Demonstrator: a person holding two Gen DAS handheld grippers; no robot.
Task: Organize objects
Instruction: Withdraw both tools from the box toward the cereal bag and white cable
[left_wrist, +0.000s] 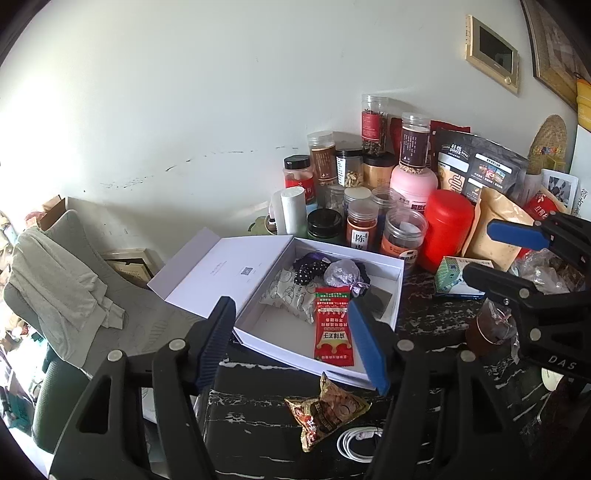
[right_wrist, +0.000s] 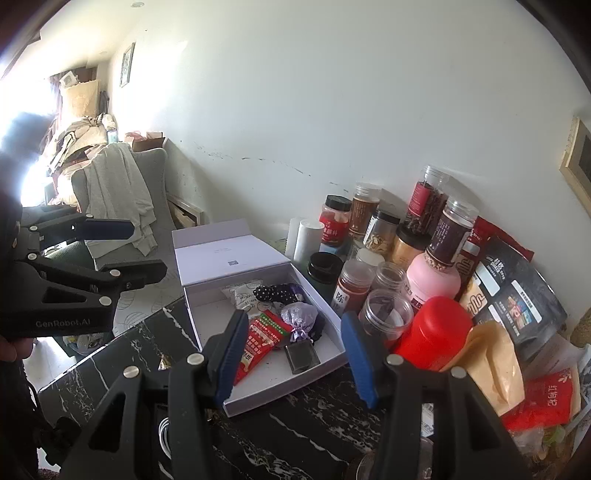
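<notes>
1. Left gripper (left_wrist: 291, 343): fingers wide apart, holding nothing. It hovers over the near edge of the white box (left_wrist: 397, 291), above the black marble table (left_wrist: 258, 413).
2. White box: lid folded back to the left, tray open. Inside are a red sachet (left_wrist: 332, 328), a polka-dot pouch (left_wrist: 310, 267), a lavender bag (left_wrist: 343, 273), a white printed packet (left_wrist: 291, 295) and a small dark square tin (right_wrist: 302, 355).
3. Brown snack packet (left_wrist: 325, 413): lies on the table just outside the box's near wall, between the left fingers and below them. A white cable (left_wrist: 356, 443) lies just beside it.
4. Right gripper (right_wrist: 295, 347): fingers wide too, nothing held, above the box's right half; jars (right_wrist: 384, 310) and the red canister (right_wrist: 436, 332) stand near on its right.
5. Step, my read: between picks, box partly filled, packet likely next.
6. Next move: drop the left gripper onto the packet, close on a crinkled edge and lift it over the wall. Keep clear of the cable.
</notes>
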